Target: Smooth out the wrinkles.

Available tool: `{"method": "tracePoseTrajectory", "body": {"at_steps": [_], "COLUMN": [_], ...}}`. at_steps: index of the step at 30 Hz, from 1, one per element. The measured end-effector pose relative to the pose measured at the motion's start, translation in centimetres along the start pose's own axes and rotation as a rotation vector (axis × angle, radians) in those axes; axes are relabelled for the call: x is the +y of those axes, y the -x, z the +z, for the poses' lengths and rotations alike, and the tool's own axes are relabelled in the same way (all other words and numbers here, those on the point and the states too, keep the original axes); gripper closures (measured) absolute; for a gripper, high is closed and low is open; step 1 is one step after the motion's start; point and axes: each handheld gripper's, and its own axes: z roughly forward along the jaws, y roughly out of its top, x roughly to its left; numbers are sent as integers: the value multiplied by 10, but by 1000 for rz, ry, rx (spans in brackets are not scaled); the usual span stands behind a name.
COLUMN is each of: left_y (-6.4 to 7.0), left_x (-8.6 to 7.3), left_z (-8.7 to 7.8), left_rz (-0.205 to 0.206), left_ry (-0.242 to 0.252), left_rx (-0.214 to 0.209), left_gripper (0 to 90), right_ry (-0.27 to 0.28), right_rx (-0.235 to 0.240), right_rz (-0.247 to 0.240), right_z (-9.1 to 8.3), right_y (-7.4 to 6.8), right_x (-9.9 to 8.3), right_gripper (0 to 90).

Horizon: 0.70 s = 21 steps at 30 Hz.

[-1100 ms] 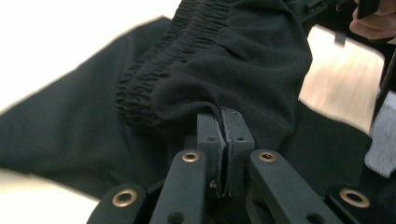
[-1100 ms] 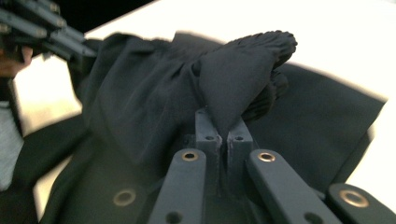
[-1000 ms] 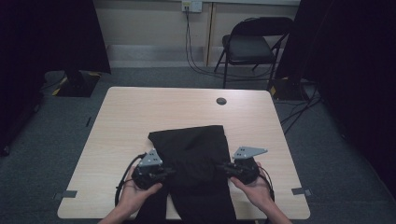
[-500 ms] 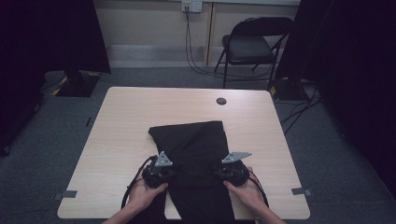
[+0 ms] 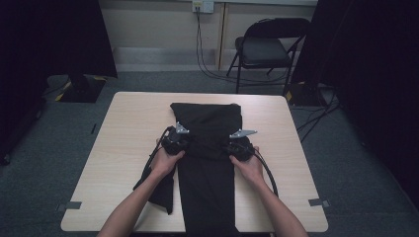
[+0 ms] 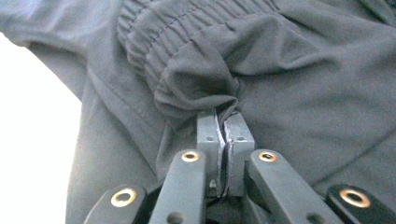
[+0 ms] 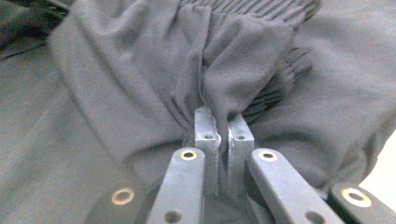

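Observation:
A black garment with an elastic, gathered waistband [image 5: 207, 148] lies along the middle of the light wooden table [image 5: 123, 133], one end folded over toward the far side. My left gripper [image 5: 174, 139] is at its left edge and my right gripper [image 5: 240, 144] at its right edge. Up close, the left gripper [image 6: 225, 122] is shut on a bunched fold of the dark fabric [image 6: 201, 88] by the waistband. In the same way the right gripper [image 7: 221, 122] is shut on a pinched fold of the fabric [image 7: 233, 70] beside the gathered band.
Part of the garment hangs past the near table edge [image 5: 197, 229]. A folding chair [image 5: 267, 44] stands beyond the far side, with cables [image 5: 212, 64] on the floor by the wall. Bare tabletop lies left [image 5: 113, 163] and right [image 5: 286, 163] of the cloth.
Both grippers have moved away from me toward the table's middle, carrying the garment's near edge with them and folding it over itself. The cloth now reaches farther up the table.

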Motion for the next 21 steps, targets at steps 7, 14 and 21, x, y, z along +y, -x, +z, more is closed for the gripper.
{"method": "tracePoseTrajectory", "body": {"at_steps": [7,14,21], "left_y": [-12,-13,-18], "left_x": [5,2,-20], "left_z": [13,-14,-70], "left_rz": [-99,-81,-113], "left_ry": [61,71,126], "left_rx": [-12,-65,-108], "left_gripper": [859,580,378], "right_ry": [11,19,41], "right_rx": [-57,-25,-14], "right_rz": [47,76,86], "right_z": [18,15,-4], "right_y": [20,25,22], "right_x": [17,15,18], "right_gripper": [866,747,479]}}
